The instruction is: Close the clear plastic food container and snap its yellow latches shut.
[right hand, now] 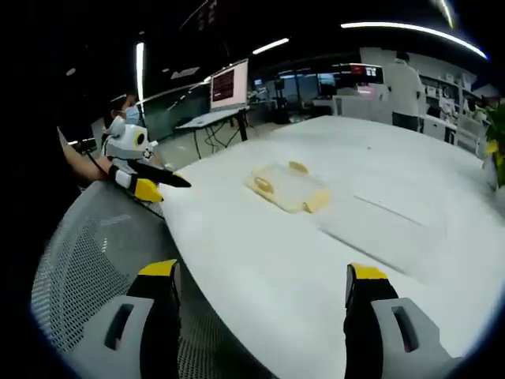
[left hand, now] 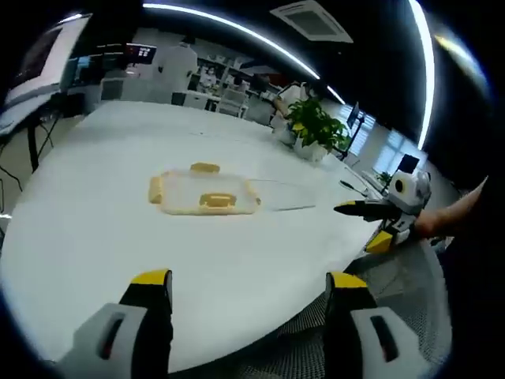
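The clear plastic food container (left hand: 203,192) lies flat out on the white table (left hand: 118,237), well apart from both grippers, with 3 yellow latches (left hand: 216,200) visible around its rim (whether they are snapped down is too small to tell). In the left gripper view the left gripper (left hand: 248,292) hangs over the near table edge, its 2 jaws spread wide with nothing between them. The right gripper (right hand: 260,284) is likewise wide open and empty above a mesh chair (right hand: 87,260). A potted plant (left hand: 316,130) stands at the table's far side
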Available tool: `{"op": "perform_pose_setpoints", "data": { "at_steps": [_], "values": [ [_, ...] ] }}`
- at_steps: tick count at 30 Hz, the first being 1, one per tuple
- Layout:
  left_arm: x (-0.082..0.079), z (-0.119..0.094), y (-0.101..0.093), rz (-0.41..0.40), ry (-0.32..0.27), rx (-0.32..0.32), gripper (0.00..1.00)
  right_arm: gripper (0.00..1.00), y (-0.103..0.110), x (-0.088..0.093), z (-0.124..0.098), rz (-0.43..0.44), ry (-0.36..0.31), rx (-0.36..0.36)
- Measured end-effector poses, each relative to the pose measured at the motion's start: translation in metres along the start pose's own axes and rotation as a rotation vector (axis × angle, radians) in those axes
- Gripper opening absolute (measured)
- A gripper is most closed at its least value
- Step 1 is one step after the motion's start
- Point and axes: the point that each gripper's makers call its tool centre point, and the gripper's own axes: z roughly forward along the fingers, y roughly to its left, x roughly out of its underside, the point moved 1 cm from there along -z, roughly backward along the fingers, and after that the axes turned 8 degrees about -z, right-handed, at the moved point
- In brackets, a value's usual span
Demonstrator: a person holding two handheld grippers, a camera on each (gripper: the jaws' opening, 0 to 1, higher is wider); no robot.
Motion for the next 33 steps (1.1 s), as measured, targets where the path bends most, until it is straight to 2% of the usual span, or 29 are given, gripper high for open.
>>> {"op": "perform_pose_setpoints", "data": {
  "at_steps": [7, 12, 25, 33],
  "values": [
    [0.003, 0.001, 0.001, -0.02, 0.019, -0.004, 0.73, 0.83, 0.005, 0.004, 0.002, -0.007, 0.03, -0.03],
    [0.0, 0.001, -0.001, -0.019, 0.009, 0.001, 0.69, 0.82, 0.003, 0.007, 0.002, -0.003, 0.041, -0.03],
    [0.008, 0.004, 0.0, -0.034, 0.057, 0.01, 0.67, 0.79, 0.001, 0.01, 0.003, 0.001, 0.056, -0.026],
    [0.01, 0.003, -0.002, -0.03, 0.066, 0.026, 0.66, 0.77, -0.002, 0.01, 0.003, 0.008, 0.057, -0.01]
  ]
}}
